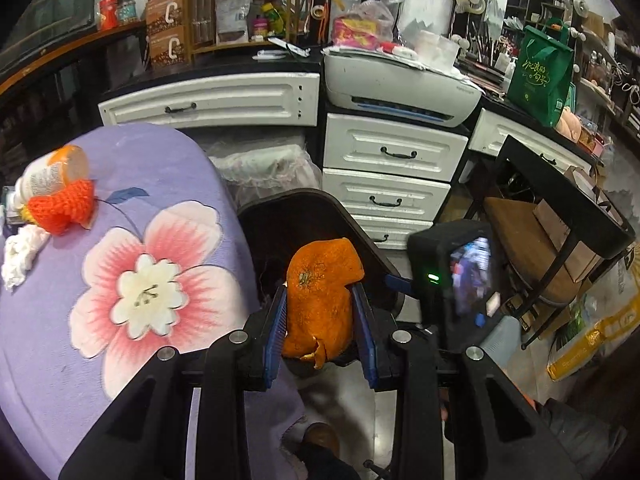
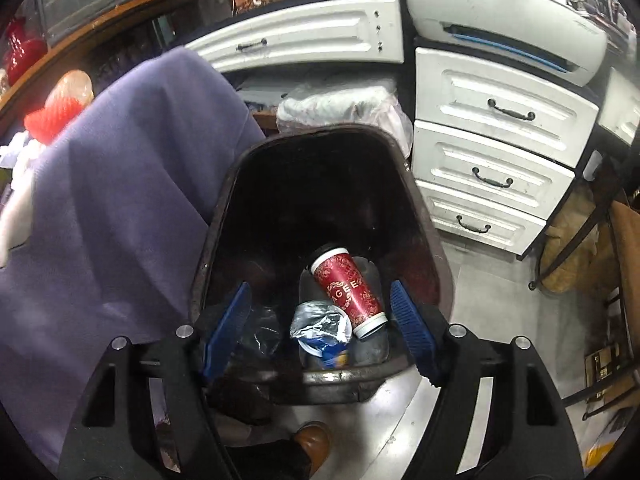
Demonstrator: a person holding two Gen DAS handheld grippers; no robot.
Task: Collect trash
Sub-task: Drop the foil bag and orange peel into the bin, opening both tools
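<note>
An orange peel (image 1: pixel 320 304) is clamped between the blue pads of my left gripper (image 1: pixel 320 320), which hangs beside the purple flowered tablecloth (image 1: pixel 132 280) and above the dark trash bin (image 1: pixel 360 220). My right gripper (image 2: pixel 320 328) stands open over the same bin (image 2: pixel 320 378), nothing between its fingers. Down inside the bin lie a red paper cup (image 2: pixel 346 290) on its side and a crumpled silver-and-blue wrapper (image 2: pixel 322 330). On the table sit a tipped bottle in an orange knitted sleeve (image 1: pixel 56 188) and a crumpled white tissue (image 1: pixel 20 256). The right gripper's black body (image 1: pixel 460 276) shows in the left wrist view.
White drawers (image 2: pixel 492 152) and a white printer (image 1: pixel 400 84) stand behind the bin. A bag-lined bin (image 1: pixel 264 164) sits under the counter. A black-framed stool with cardboard (image 1: pixel 552 240) is at the right. A brown shoe (image 2: pixel 312 440) stands on the grey floor below.
</note>
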